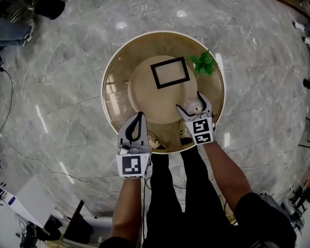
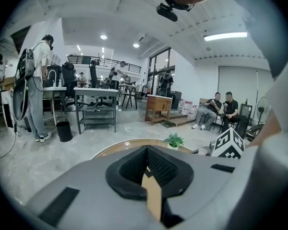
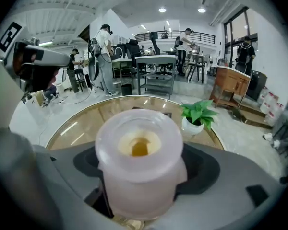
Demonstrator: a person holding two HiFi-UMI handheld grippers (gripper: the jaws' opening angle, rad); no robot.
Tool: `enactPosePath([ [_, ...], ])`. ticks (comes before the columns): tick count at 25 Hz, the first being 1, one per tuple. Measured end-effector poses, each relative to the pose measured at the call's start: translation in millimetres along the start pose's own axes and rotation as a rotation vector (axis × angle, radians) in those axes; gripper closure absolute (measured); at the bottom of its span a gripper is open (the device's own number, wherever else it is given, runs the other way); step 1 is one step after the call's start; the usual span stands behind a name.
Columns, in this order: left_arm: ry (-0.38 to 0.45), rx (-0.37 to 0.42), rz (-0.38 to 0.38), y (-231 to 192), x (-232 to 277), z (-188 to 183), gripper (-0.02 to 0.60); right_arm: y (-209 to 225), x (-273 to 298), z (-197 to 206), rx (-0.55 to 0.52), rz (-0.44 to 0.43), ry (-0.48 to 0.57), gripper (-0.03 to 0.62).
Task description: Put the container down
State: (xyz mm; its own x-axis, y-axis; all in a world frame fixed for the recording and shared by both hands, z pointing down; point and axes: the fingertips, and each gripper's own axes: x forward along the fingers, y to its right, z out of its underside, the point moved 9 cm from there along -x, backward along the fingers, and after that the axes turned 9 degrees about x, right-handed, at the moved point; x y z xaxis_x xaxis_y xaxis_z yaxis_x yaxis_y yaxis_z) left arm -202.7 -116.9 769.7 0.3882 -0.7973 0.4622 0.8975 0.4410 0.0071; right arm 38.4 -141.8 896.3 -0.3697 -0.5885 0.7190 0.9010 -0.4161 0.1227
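Observation:
A translucent white container [image 3: 139, 176] with a round mouth and something yellow inside sits between the jaws of my right gripper [image 3: 140, 169], which is shut on it. In the head view this gripper [image 1: 195, 106] holds the container [image 1: 195, 107] over the near right part of a round glass table [image 1: 111, 68]. My left gripper [image 1: 138, 119] hovers at the table's near edge. Its jaws meet at the tips with nothing between them [image 2: 146, 151].
A black square frame [image 1: 169, 72] lies at the table's middle, and a small potted plant [image 1: 204, 63] stands at its far right. The table rim [image 3: 81, 116] and plant [image 3: 198, 115] lie ahead of the container. Desks, chairs and people stand around on the marble floor.

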Motion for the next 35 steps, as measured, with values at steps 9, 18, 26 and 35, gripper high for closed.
enactPosePath([
  [9, -0.088, -0.018, -0.048, -9.0, -13.6, 38.6, 0.583, 8.7, 44.4, 26.7, -0.022, 0.041, -0.010, 0.174],
  [18, -0.055, -0.004, -0.054, -9.6, -17.5, 41.0, 0.583, 5.0, 52.7, 34.6, 0.021, 0.046, 0.027, 0.174],
  [26, 0.003, -0.017, -0.030, 0.4, -30.4, -3.0, 0.583, 6.5, 22.4, 23.0, 0.078, -0.006, 0.022, 0.155],
  [35, 0.124, 0.014, -0.055, 5.2, -79.6, -94.8, 0.583, -12.8, -138.4, -91.1, -0.026, -0.031, 0.217, 0.212],
])
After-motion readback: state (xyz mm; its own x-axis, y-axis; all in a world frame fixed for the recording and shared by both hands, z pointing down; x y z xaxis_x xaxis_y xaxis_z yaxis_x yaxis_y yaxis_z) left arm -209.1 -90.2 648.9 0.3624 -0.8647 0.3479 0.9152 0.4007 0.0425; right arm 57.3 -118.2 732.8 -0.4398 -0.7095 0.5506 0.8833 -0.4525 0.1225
